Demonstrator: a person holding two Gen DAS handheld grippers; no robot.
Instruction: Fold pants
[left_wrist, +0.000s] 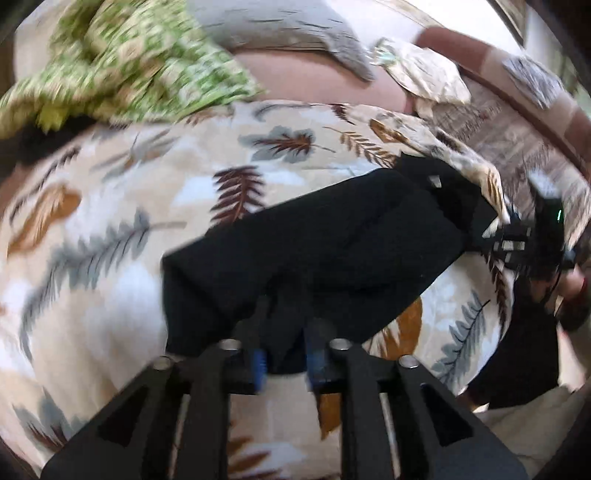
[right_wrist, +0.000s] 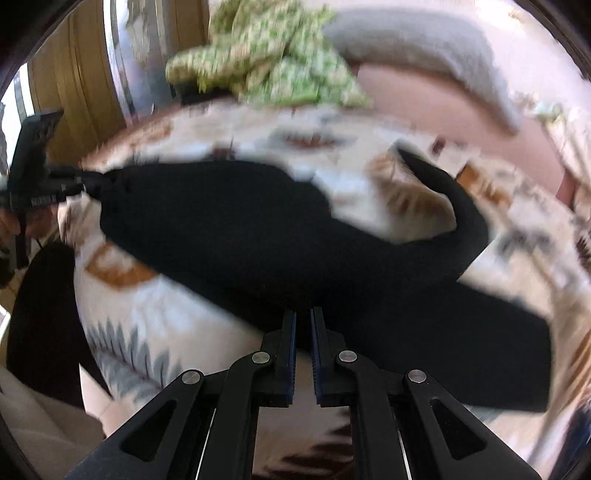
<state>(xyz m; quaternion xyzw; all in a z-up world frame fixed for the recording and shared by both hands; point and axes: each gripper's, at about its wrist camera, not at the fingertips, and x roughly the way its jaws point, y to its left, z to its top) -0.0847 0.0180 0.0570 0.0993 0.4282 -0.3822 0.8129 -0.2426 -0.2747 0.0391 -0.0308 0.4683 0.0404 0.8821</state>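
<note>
Black pants (left_wrist: 332, 254) lie across a leaf-patterned bedspread (left_wrist: 110, 229). In the left wrist view my left gripper (left_wrist: 284, 332) is shut on the near edge of the pants. My right gripper (left_wrist: 506, 236) shows at the far right end of the pants, pinching the cloth there. In the right wrist view the pants (right_wrist: 240, 229) stretch across the bedspread (right_wrist: 166, 317), with one end curling up at the right. My right gripper (right_wrist: 303, 325) is shut on the near edge of the pants. My left gripper (right_wrist: 86, 182) holds the far left end.
A green patterned cloth (left_wrist: 129, 62) and a grey pillow (left_wrist: 280, 26) lie at the back of the bed. A crumpled beige cloth (left_wrist: 421, 70) lies at the back right. A wooden headboard or wall panel (right_wrist: 74, 74) stands at the left.
</note>
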